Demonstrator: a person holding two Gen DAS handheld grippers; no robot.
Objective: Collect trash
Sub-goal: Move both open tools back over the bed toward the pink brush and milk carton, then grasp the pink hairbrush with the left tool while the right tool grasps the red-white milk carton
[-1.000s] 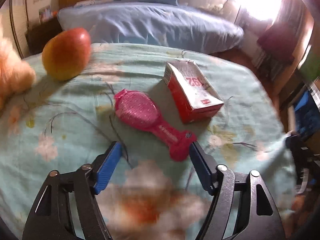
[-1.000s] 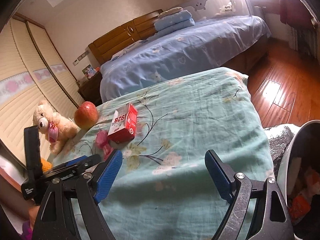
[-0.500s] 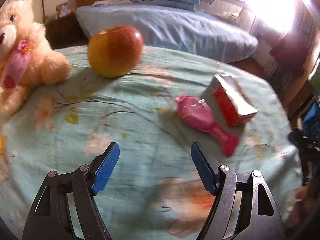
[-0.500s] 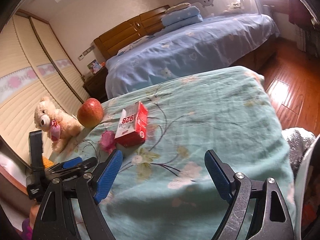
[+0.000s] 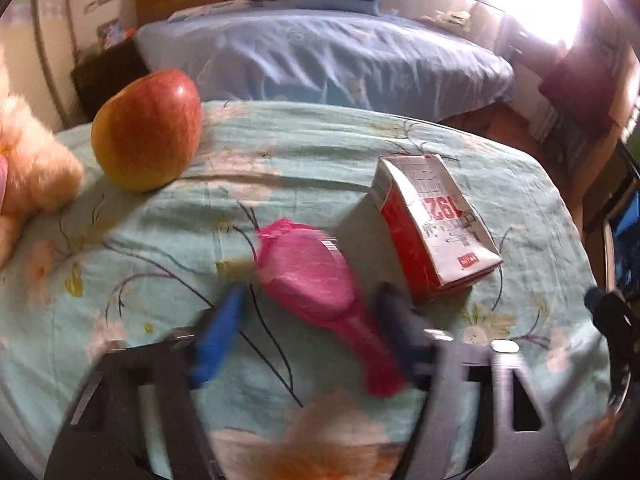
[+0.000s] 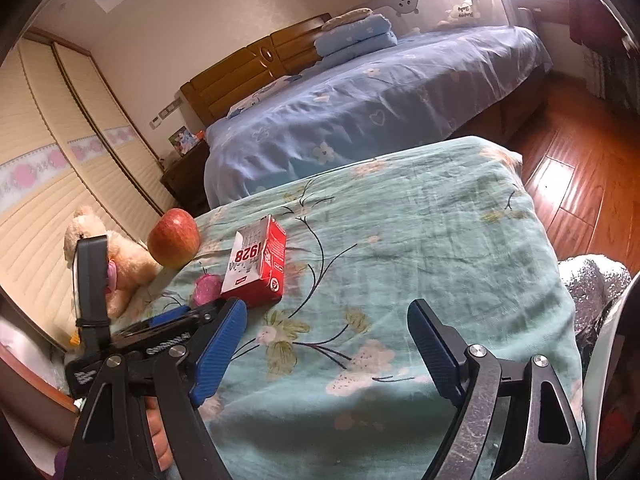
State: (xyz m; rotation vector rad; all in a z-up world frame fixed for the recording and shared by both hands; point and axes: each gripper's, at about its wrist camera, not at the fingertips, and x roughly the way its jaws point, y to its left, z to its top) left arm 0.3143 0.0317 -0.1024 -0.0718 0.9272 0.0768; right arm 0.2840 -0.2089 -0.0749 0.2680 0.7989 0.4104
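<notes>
The crinkly pink wrapper (image 5: 316,280) lies on the bench covered with a pale green flowered cloth (image 6: 420,240), close beside the red and white paper carton (image 5: 436,224). The left gripper (image 5: 308,332) is placed around the thin tail of the wrapper, and its blue fingers (image 5: 218,338) have just been closing. The picture is blurred there, so whether the wrapper is already pinched cannot be told.

For a good grab, the tail should probably be kept in the middle of the fingers and squeezed gently, because a soft wrapper can slip out. The carton should not be bumped, since it stands just beside one finger.

The right gripper (image 6: 324,348) is held above the near part of the cloth with its fingers spread wide and nothing between them.

The round red and yellow apple (image 5: 148,132) and the fluffy cream teddy bear (image 6: 116,256) are set farther away, near the left edge. Plenty of bare cloth is seen on the right side. A white bin lined with a shiny silver bag (image 6: 592,280) is seen past the right edge, so a clear way there seems to be open.
</notes>
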